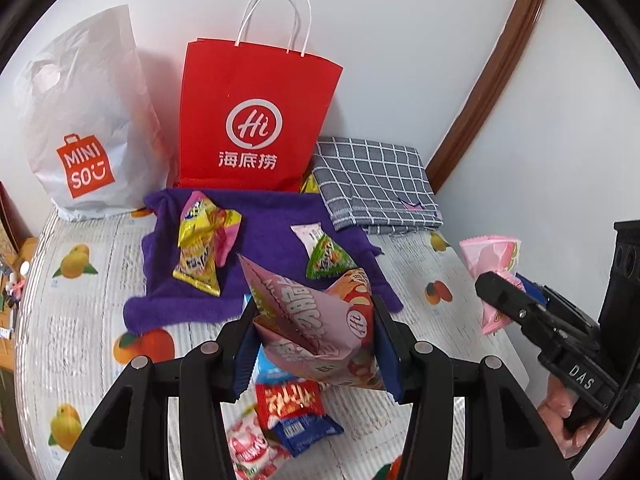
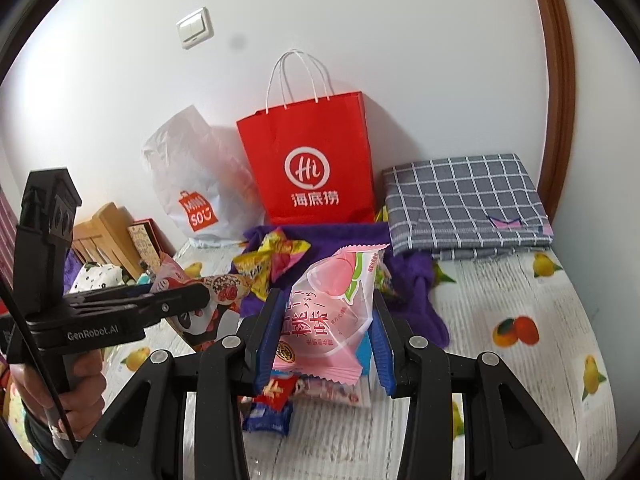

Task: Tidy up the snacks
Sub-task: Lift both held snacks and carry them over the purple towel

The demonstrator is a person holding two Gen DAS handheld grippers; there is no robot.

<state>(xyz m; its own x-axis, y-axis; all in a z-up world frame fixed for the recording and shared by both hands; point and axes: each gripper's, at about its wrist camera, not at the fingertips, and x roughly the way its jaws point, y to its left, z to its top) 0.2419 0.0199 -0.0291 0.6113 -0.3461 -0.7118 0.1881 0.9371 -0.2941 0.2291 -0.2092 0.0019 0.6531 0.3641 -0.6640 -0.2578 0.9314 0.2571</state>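
While your left hand-held gripper clamps the pink bag, only the right view shows a light switch. Your right hand-held gripper clamps the peach packet, hiding snacks before the red bag.

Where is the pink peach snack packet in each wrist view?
Left wrist view: pink peach snack packet at right edge, held in the right claw.
Right wrist view: bottom centre, between that claw's blue pads.
Shared landmark: red paper bag against the wall.
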